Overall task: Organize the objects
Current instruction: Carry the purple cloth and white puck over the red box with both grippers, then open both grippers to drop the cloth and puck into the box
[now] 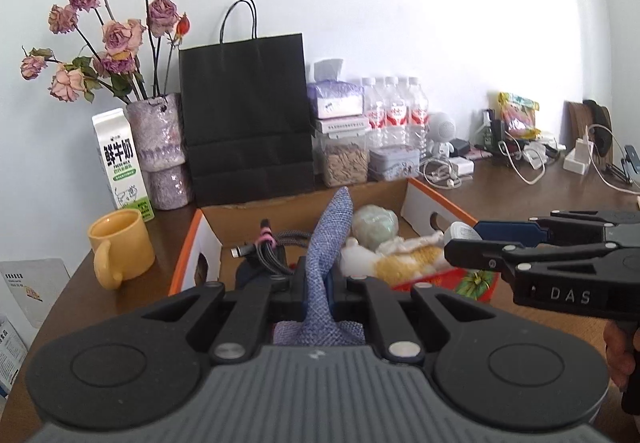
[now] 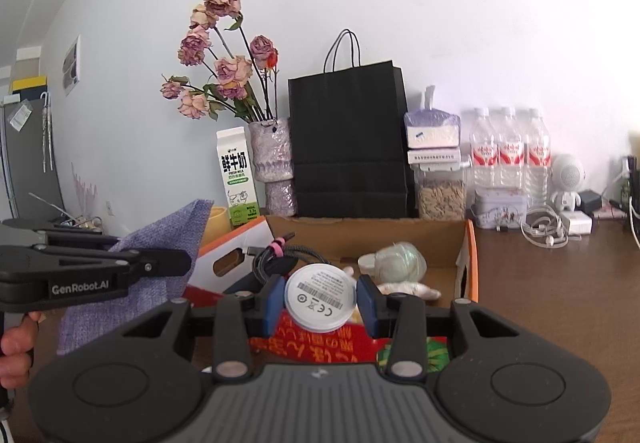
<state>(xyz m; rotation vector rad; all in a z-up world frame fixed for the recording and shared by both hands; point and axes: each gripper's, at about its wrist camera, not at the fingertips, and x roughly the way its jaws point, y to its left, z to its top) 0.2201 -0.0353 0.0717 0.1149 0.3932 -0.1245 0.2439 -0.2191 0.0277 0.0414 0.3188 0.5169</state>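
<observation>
Woven lilac cloth (image 1: 326, 243): soft, light and limp by the look of it, pinched near one edge in the closed left gripper (image 1: 318, 285), its free end standing up over the near side of the cardboard box (image 1: 420, 195).
White plastic disc (image 2: 319, 297): likely rigid, smooth and slippery; best taken across its rim, label facing the camera.
Right gripper (image 2: 320, 301): blue pads clamped on the disc's rim, above the red packet (image 2: 320, 343) in the box.

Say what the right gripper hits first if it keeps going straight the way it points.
Likely the pale green bundle in the cardboard box, past the white disc the right gripper holds. Depth is unclear; it may pass above.
</observation>
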